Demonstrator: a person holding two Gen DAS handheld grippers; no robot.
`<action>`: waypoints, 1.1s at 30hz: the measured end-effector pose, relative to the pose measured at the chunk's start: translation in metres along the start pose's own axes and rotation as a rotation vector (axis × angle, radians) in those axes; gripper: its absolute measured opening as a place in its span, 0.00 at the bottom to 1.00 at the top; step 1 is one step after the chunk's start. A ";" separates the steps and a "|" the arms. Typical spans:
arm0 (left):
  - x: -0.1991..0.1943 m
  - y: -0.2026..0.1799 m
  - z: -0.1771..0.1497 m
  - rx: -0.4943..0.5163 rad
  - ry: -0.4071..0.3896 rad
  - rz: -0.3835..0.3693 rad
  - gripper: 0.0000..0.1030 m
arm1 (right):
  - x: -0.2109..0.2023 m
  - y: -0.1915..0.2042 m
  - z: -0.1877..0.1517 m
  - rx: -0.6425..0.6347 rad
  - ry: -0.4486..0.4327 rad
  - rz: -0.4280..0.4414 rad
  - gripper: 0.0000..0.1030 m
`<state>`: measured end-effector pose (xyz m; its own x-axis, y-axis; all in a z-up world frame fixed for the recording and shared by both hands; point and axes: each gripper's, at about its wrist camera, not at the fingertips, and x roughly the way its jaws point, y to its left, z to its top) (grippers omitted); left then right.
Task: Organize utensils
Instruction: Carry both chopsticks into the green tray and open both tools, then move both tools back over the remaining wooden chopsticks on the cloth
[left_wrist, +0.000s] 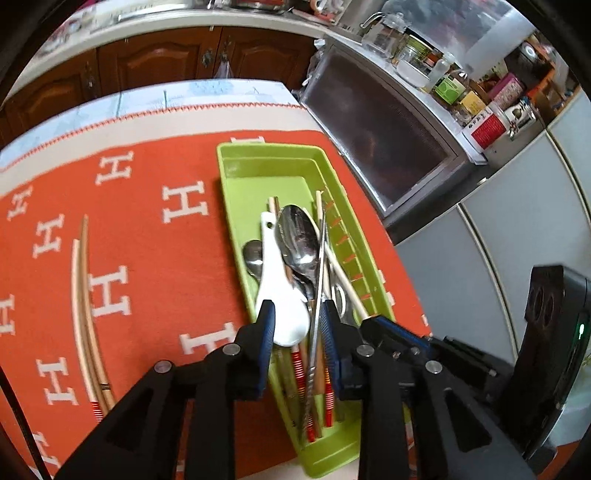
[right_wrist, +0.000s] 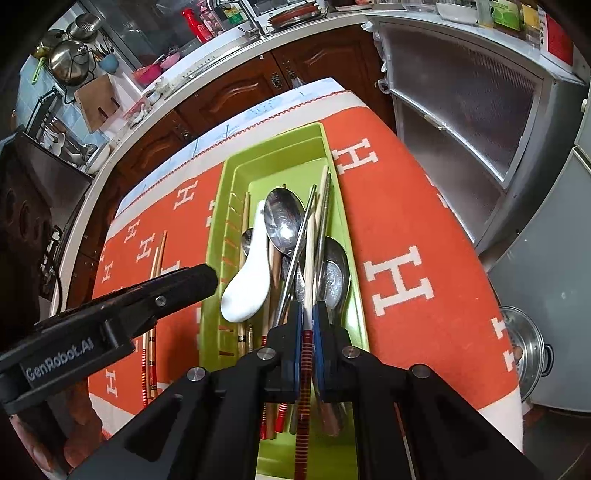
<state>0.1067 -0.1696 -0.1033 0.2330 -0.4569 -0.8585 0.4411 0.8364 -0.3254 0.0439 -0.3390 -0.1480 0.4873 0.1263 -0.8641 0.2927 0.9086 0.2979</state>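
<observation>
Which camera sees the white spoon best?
The right wrist view: the white spoon lies whole in the green tray, from handle to bowl, nothing covering it. In the left wrist view the white spoon is close, but the left gripper hides part of its bowl.

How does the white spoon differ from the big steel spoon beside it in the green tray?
The white spoon is opaque, matte white and thick, with a short handle that has a hole at its end; the big steel spoon is shiny, reflective metal with a thin bowl. The white spoon's bowl points toward the cameras, while the steel spoon's bowl points away. Both lie in the green tray among chopsticks, roughly lengthwise.
</observation>
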 end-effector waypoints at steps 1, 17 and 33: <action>-0.004 0.000 -0.001 0.014 -0.010 0.021 0.26 | -0.002 0.001 0.000 0.000 -0.002 -0.001 0.06; -0.077 0.042 -0.024 0.059 -0.129 0.194 0.41 | -0.029 0.037 -0.012 -0.063 -0.026 0.053 0.11; -0.109 0.111 -0.057 -0.031 -0.142 0.258 0.41 | -0.036 0.126 -0.024 -0.238 -0.005 0.145 0.11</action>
<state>0.0811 -0.0092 -0.0684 0.4538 -0.2643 -0.8510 0.3251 0.9383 -0.1180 0.0437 -0.2199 -0.0891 0.5144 0.2606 -0.8170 0.0187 0.9491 0.3145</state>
